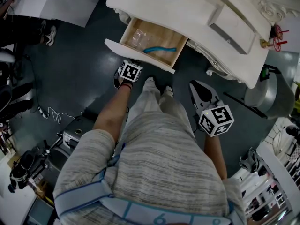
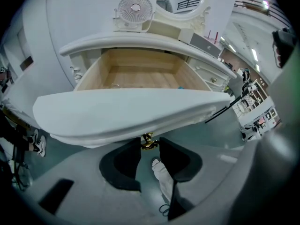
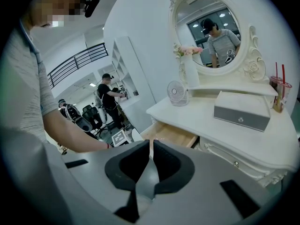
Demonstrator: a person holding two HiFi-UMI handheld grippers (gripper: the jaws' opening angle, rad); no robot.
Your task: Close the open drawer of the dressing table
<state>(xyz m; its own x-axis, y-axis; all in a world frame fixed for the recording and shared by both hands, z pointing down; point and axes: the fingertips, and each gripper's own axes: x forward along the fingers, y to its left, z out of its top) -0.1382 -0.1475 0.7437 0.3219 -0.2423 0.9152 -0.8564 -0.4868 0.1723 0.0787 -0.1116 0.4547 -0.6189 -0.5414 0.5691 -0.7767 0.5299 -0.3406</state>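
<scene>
The white dressing table (image 1: pixel 197 13) has one drawer (image 1: pixel 166 36) pulled out towards me, with a pale wood inside. In it lie a blue curved thing (image 1: pixel 159 49) and a clear plastic bag (image 1: pixel 137 36). My left gripper (image 1: pixel 132 63) sits right under the white drawer front (image 2: pixel 131 111). In the left gripper view its jaws close round the small brass knob (image 2: pixel 148 142), and the left gripper (image 2: pixel 150 143) pads touch the knob on both sides. My right gripper (image 1: pixel 199 92) hangs apart at the right, shut and empty. From the right gripper (image 3: pixel 151 144) the drawer (image 3: pixel 171 134) shows farther off.
On the tabletop stand a grey box (image 3: pixel 241 110), a small fan (image 3: pixel 176 93) and an oval mirror (image 3: pixel 208 29). A silver bin (image 1: pixel 269 93) stands right of the table. Cables (image 1: pixel 54 114) and gear (image 1: pixel 28 165) lie on the dark floor at left. Other people (image 3: pixel 108 97) stand beyond.
</scene>
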